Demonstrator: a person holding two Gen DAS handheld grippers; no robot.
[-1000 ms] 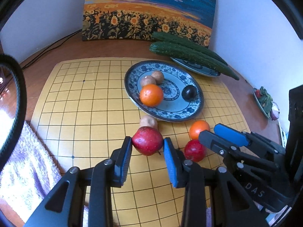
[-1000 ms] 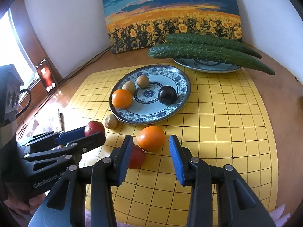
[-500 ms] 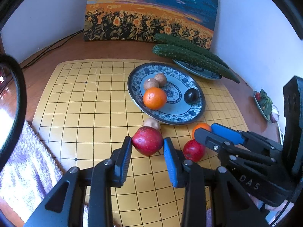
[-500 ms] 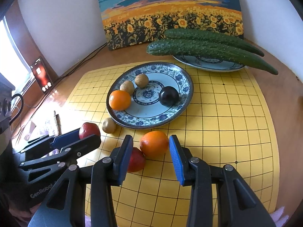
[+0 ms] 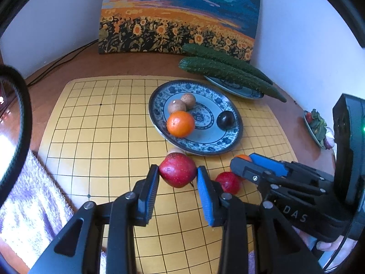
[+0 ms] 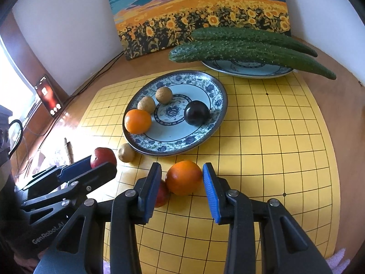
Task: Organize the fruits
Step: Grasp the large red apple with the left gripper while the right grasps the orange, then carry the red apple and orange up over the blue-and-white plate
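Note:
My left gripper (image 5: 178, 168) is shut on a red apple (image 5: 176, 172), its blue pads pressed on both sides just above the yellow grid mat (image 5: 95, 137). My right gripper (image 6: 182, 169) is shut on an orange (image 6: 183, 178) resting on the mat. A smaller red fruit (image 6: 162, 194) lies behind its left finger. A small brown fruit (image 6: 126, 152) sits against the blue patterned plate (image 6: 205, 134). That plate holds another orange (image 6: 137, 121), two brown fruits and a dark plum (image 6: 196, 112). In the right wrist view the left gripper (image 6: 101, 164) appears at lower left.
Two long cucumbers (image 6: 251, 50) lie across a second plate (image 6: 248, 69) at the back right. A sunflower painting (image 6: 200, 16) leans on the wall. A phone (image 6: 48, 96) stands at left, a white towel (image 5: 27, 205) lies left of the mat, and a small dish (image 5: 317, 125) sits far right.
My right gripper has moved forward around the orange and its pads have closed against it. The left gripper keeps still with the apple between its pads.

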